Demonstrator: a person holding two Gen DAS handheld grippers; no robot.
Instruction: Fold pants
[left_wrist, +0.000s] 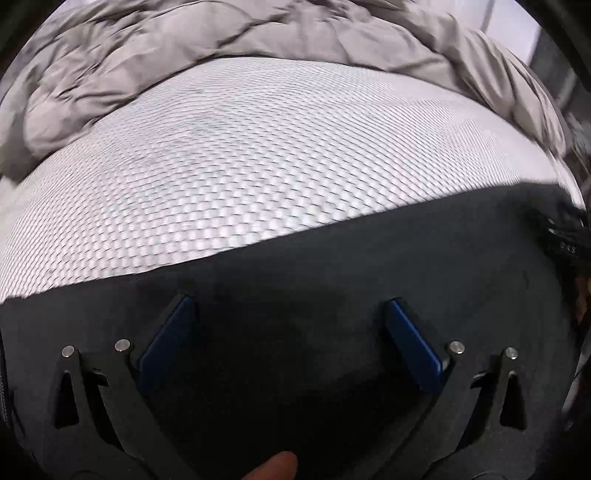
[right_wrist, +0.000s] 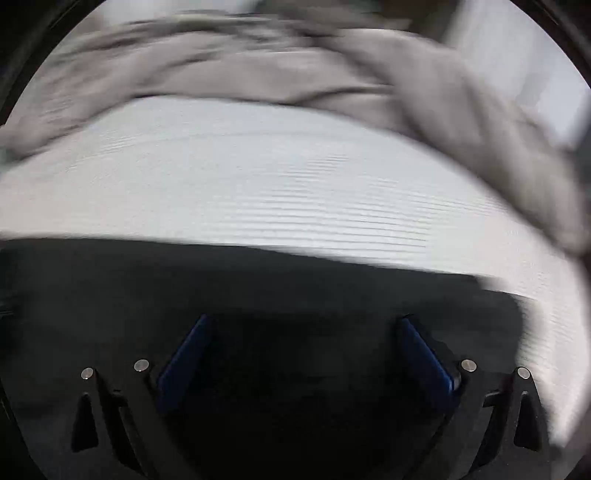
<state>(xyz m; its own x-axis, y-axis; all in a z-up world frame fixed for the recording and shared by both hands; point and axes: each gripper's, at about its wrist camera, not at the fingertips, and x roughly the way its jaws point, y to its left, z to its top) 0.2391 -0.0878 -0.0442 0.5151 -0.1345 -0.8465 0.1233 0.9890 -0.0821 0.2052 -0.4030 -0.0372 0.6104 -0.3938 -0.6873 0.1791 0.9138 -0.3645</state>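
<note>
Dark charcoal pants (left_wrist: 295, 266) lie flat on a white textured mattress (left_wrist: 240, 158), filling the lower half of the left wrist view. My left gripper (left_wrist: 290, 306) is open over the fabric, its blue pads spread wide with nothing between them. The pants' waistband with a label shows at the right edge (left_wrist: 565, 240). In the right wrist view, which is motion-blurred, the pants (right_wrist: 258, 288) also fill the lower half. My right gripper (right_wrist: 304, 325) is open above the fabric, holding nothing.
A crumpled grey duvet (left_wrist: 184, 48) is bunched along the far side of the mattress and curves down its right side (right_wrist: 480, 129). White mattress (right_wrist: 277, 184) lies between the pants and the duvet. A fingertip (left_wrist: 273, 469) shows at the bottom.
</note>
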